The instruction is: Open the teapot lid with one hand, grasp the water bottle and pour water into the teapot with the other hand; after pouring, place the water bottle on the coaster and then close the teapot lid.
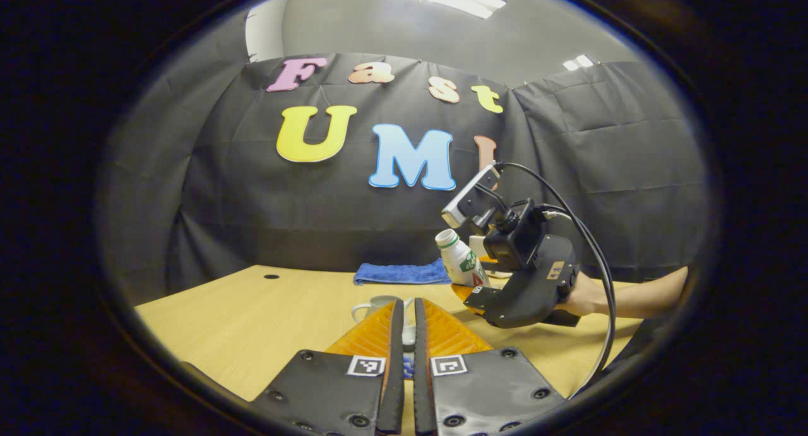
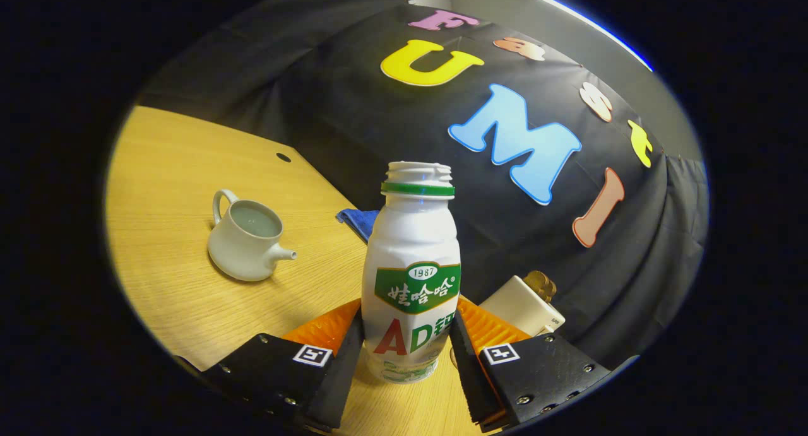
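right gripper view: right hand-held gripper (image 2: 407, 354) clamps the water bottle (image 2: 413, 278) low on its body; light, thin plastic, uncapped, likely dents, so grip mid-body. lidless teapot (image 2: 247, 241) sits left on the desk (image 2: 177, 171).

A: Left gripper view? 
B: Low over the table (image 1: 252, 310), facing the back wall. 
A: Right gripper view? 
B: Tilted, close on the bottle (image 2: 413, 278). Both share the teapot (image 2: 247, 240).
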### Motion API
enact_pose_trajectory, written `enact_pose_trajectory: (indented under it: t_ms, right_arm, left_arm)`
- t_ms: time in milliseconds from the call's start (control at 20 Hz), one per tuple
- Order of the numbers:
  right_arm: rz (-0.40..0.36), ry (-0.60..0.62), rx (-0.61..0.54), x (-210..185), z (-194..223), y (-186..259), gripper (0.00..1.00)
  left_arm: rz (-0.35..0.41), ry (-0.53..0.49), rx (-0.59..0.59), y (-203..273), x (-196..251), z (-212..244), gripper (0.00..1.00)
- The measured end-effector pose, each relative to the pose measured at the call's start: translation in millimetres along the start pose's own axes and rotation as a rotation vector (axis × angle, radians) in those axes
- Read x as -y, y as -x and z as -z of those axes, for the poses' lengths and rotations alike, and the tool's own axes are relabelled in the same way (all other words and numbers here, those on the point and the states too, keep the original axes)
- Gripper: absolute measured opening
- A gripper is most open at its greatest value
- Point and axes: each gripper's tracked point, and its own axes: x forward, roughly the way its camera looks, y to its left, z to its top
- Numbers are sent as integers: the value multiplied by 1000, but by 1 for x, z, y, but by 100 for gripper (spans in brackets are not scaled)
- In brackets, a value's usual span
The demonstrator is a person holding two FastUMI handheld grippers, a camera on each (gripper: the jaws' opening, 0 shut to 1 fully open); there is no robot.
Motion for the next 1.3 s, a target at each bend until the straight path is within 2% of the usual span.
enact_pose_trajectory:
  t_ms: [150, 200, 250, 300, 550, 700, 750, 800, 850, 1300]
  right_arm:
    - [-13, 121, -22, -13, -2, -10, 72]
    - [-16, 143, -24, -16, -4, -9, 71]
    - [-23, 163, -23, -20, -6, -12, 71]
    - [-18, 192, -21, -21, -8, -12, 71]
    - [28, 385, -22, -17, -13, -17, 71]
    - [22, 482, -34, -16, -10, -19, 71]
    - [23, 512, -35, -15, -11, -19, 71]
    - [29, 539, -33, -13, -13, -18, 71]
    - [34, 562, -31, -15, -13, -19, 71]
    - [58, 779, -17, -6, -18, -25, 71]
  left_arm:
    - [-14, 0, 2, 6, -9, -2, 17]
    - [-20, -2, 12, 7, -12, -5, 12]
    - [-21, -3, 20, 9, -12, -8, 12]
    - [-22, -5, 25, 9, -13, -9, 17]
    - [-17, 1, 29, 10, -14, -7, 17]
    - [-5, 13, 7, 9, -11, 4, 17]
    - [-3, 10, 1, 11, -11, 5, 17]
    - [-1, 8, 0, 11, -9, 6, 12]
    - [4, 5, 1, 12, -7, 7, 17]
    - [21, -9, -6, 13, -5, 14, 17]
